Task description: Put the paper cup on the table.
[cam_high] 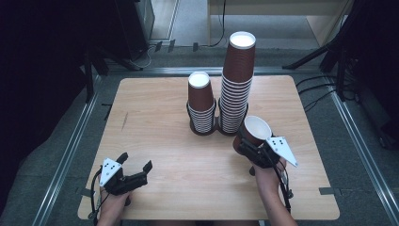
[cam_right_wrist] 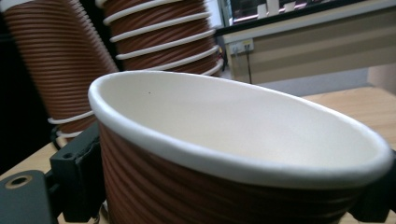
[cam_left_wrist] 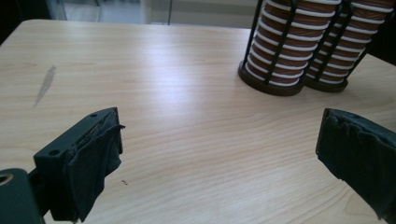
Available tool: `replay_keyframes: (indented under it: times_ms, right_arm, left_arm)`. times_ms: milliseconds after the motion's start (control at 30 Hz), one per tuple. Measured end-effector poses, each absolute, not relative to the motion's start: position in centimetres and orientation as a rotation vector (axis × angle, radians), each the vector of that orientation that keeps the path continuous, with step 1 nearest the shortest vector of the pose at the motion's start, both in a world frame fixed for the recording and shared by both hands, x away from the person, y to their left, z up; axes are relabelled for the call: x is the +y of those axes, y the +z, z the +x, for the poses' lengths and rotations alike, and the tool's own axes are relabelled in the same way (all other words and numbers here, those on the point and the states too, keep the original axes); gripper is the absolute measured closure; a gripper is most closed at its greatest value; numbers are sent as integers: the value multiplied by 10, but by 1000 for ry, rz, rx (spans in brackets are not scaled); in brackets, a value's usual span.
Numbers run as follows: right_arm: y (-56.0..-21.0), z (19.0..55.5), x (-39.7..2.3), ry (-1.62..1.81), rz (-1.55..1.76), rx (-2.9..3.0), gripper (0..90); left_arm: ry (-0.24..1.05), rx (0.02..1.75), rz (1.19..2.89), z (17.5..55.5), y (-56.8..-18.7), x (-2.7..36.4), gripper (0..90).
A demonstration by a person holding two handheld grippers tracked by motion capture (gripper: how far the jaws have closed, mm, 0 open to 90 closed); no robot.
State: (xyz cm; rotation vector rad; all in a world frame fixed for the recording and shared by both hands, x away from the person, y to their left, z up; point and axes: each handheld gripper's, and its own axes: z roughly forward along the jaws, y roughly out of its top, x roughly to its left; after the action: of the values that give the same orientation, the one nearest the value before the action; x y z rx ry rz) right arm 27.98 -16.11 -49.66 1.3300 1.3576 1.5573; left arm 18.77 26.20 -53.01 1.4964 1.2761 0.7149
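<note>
The right tongs (cam_high: 251, 146), clamped on a single cup (cam_high: 254, 131) tilted mouth-up, sit just right of and below the tall stack (cam_high: 236, 89), while the left tongs (cam_high: 136, 167), jaws apart, rest well away over the worktop (cam_high: 155, 117).

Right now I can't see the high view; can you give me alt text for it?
The right gripper holds a single brown paper cup, tilted, beside two cup stacks in a black holder at the middle of the wooden table. The left gripper rests open near the front left, holding nothing.
</note>
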Motion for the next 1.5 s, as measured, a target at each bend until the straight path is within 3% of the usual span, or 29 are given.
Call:
replay_keyframes:
  times_ms: [567, 933, 1367, 1500]
  right_arm:
    - [-520, 290, -206, 1366, 1186, 1369, 91]
    - [-543, 301, -223, 1193, 1211, 1386, 89]
    - [-544, 303, -224, 1169, 1243, 1382, 74]
    - [-543, 302, -225, 1185, 1258, 1419, 23]
  left_arm:
    - [766, 1385, 1411, 175, -541, 308, 11]
    - [768, 1400, 1459, 180, -547, 309, 13]
    - [758, 1414, 1444, 180, -549, 312, 36]
    - [756, 1416, 1456, 181, -549, 311, 35]
